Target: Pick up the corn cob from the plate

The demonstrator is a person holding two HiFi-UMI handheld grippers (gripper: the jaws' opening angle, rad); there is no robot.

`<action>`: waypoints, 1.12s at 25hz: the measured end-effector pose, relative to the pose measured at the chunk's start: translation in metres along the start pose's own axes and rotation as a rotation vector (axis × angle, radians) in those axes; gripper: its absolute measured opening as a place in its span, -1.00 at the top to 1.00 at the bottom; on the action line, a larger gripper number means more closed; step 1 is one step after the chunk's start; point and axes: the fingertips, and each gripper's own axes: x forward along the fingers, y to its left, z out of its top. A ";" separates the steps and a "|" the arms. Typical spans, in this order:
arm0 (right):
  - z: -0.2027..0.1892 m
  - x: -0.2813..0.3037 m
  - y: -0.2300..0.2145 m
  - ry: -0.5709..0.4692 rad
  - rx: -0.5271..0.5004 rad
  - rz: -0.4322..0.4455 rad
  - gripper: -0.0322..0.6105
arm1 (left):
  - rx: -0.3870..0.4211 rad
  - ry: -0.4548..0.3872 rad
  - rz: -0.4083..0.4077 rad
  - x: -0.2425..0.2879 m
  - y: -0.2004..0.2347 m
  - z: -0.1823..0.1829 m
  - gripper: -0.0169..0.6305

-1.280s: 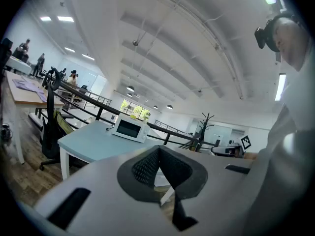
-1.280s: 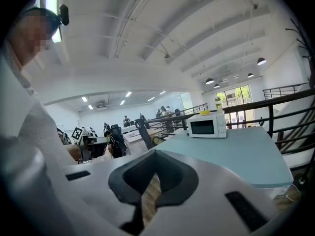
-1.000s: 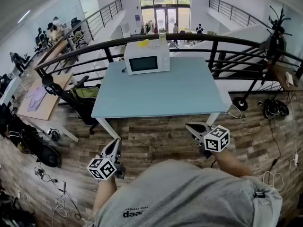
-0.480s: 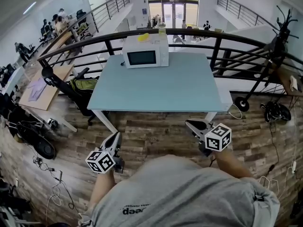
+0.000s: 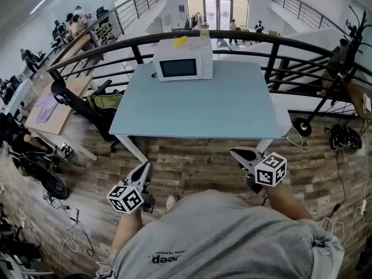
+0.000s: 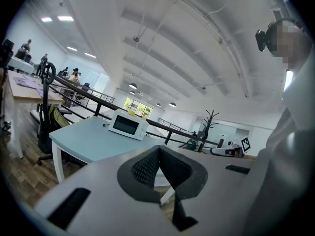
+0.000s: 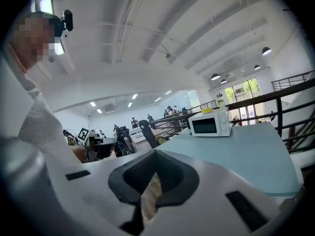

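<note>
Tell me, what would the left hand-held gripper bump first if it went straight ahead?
Probably the blue table, at its near edge: the left hand-held gripper aims there across wood floor, though depth is unclear.

The corn cob (image 5: 180, 40) shows only as a small yellow oblong shape, lying flat on top of the white box-shaped microwave oven (image 5: 181, 65), towards its left half in the head view. The oven stands at the far edge of the light-blue rectangular table (image 5: 192, 106). The cob is too small to tell its surface, or whether a plate lies under it.
</note>
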 end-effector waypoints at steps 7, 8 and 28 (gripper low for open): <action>0.031 0.103 -0.006 -0.003 -0.016 -0.065 0.85 | -0.027 -0.001 -0.076 0.037 0.104 0.039 0.92; 0.038 0.120 -0.004 -0.003 -0.017 -0.071 0.85 | -0.030 0.002 -0.090 0.042 0.120 0.051 0.92; 0.108 0.293 -0.064 -0.008 0.040 -0.238 0.85 | -0.043 0.083 -0.215 0.131 0.300 0.143 0.92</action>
